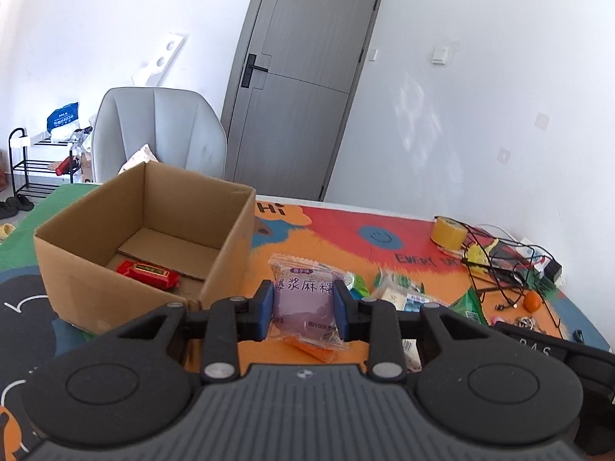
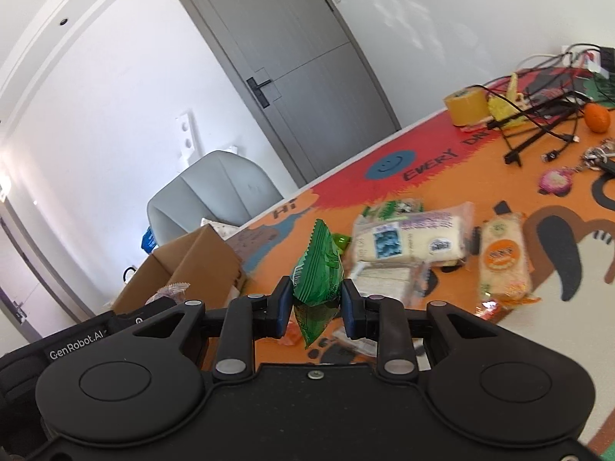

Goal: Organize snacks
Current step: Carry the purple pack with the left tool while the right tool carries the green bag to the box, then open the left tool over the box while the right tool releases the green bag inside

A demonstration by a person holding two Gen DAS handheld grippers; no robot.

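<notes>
**Both grippers loaded above the snack table**

Bright cartoon matting (image 1: 338, 230) covers the table, with a grey door (image 1: 303, 77) and white walls behind. Low in the centre of my left wrist view, the left gripper (image 1: 303, 309) is clenched on a purple mochi packet (image 1: 303, 299), its blue pads (image 1: 265, 307) pressing both sides with only the packet's width between them. Low centre in my right wrist view, the right gripper (image 2: 317, 299) is clamped the same narrow way on a green snack packet (image 2: 319, 269), which stands on end between the jaws.

At centre left of the left view sits an open cardboard box (image 1: 127, 269), upright on the mat; a red wrapped snack (image 1: 148, 273) lies on its floor near the front wall. More wrapped snacks (image 2: 415, 242) lie loose on the mat right of centre in the right view. I see a yellow tape roll (image 1: 447, 235), tangled cables (image 1: 496, 265) and an orange (image 1: 532, 301) at the right edge of the left view.
</notes>
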